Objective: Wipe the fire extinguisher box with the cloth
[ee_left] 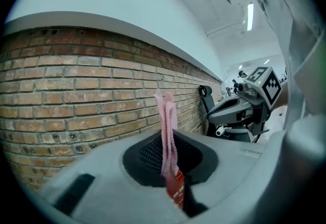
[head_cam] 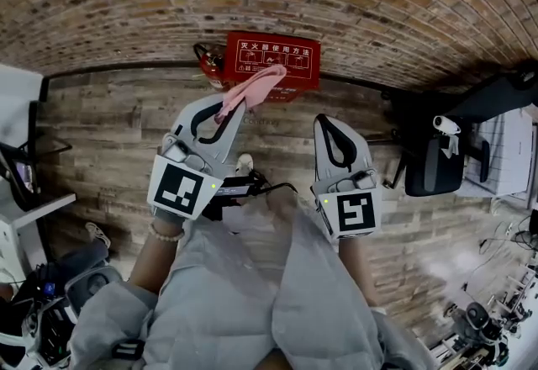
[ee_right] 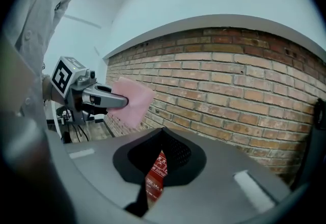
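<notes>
The red fire extinguisher box [head_cam: 271, 60] stands on the wood floor against the brick wall, straight ahead of me. My left gripper [head_cam: 231, 108] is shut on a pink cloth [head_cam: 256, 89], which sticks out past its tips and overlaps the box's lower left in the head view. In the left gripper view the cloth [ee_left: 167, 131] stands pinched edge-on between the jaws, with a sliver of the red box [ee_left: 177, 190] below it. My right gripper [head_cam: 322, 118] hangs to the right, shut and holding nothing. Through its jaws [ee_right: 163, 134] a strip of the red box [ee_right: 157, 172] shows.
A red extinguisher [head_cam: 210, 61] leans beside the box's left end. A black office chair [head_cam: 433, 162] and a desk stand at the right. White furniture [head_cam: 21, 208] is at the left. The person's shoe [head_cam: 244, 162] is on the floor below the grippers.
</notes>
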`<control>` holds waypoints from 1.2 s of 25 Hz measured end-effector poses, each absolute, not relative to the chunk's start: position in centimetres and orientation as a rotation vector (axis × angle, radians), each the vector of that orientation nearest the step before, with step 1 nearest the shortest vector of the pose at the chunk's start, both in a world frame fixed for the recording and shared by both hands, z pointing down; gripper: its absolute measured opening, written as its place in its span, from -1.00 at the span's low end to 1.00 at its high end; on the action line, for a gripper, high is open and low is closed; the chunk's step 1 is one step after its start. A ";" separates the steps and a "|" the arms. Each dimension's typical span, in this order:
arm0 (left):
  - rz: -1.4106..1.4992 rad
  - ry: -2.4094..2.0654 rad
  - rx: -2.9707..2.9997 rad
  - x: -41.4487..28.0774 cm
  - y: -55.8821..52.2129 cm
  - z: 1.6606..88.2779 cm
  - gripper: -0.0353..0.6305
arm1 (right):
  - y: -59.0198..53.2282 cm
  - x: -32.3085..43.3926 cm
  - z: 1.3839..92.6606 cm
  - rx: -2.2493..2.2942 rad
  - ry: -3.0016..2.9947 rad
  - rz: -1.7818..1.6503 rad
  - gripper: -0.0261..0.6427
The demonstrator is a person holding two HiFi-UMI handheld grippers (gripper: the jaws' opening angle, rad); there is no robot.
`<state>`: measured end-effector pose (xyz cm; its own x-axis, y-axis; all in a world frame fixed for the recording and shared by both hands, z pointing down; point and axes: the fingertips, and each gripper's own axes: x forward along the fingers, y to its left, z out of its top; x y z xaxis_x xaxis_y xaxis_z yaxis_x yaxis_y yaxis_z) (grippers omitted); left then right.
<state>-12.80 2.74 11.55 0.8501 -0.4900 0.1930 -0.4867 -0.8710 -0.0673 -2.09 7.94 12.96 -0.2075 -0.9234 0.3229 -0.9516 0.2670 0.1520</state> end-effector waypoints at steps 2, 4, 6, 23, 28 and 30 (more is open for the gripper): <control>-0.336 0.788 -3.015 -12.7 2.5 12.0 -0.86 | 7.7 -2.2 13.3 1.708 -2.204 0.119 -0.90; -0.344 0.780 -3.024 -12.6 2.4 12.4 -0.86 | 7.4 -2.3 13.4 1.711 -2.211 0.115 -0.90; -0.351 0.774 -3.029 -12.7 2.4 12.7 -0.86 | 7.2 -2.4 13.7 1.707 -2.212 0.121 -0.90; -0.419 0.867 -3.050 -11.7 0.6 15.0 -0.86 | 5.1 -1.4 16.5 1.605 -2.255 0.188 -0.90; -0.437 0.888 -3.048 -10.9 0.4 15.6 -0.86 | 4.7 -0.6 17.0 1.585 -2.270 0.202 -0.90; -0.440 0.900 -3.048 -10.6 0.3 15.8 -0.86 | 4.6 -0.3 17.3 1.568 -2.274 0.207 -0.90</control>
<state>-10.57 0.28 15.83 0.8052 -0.5232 0.2791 -0.5414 -0.8407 -0.0138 -0.32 4.63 17.33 -0.3126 -0.8708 0.3795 -0.9250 0.3700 0.0869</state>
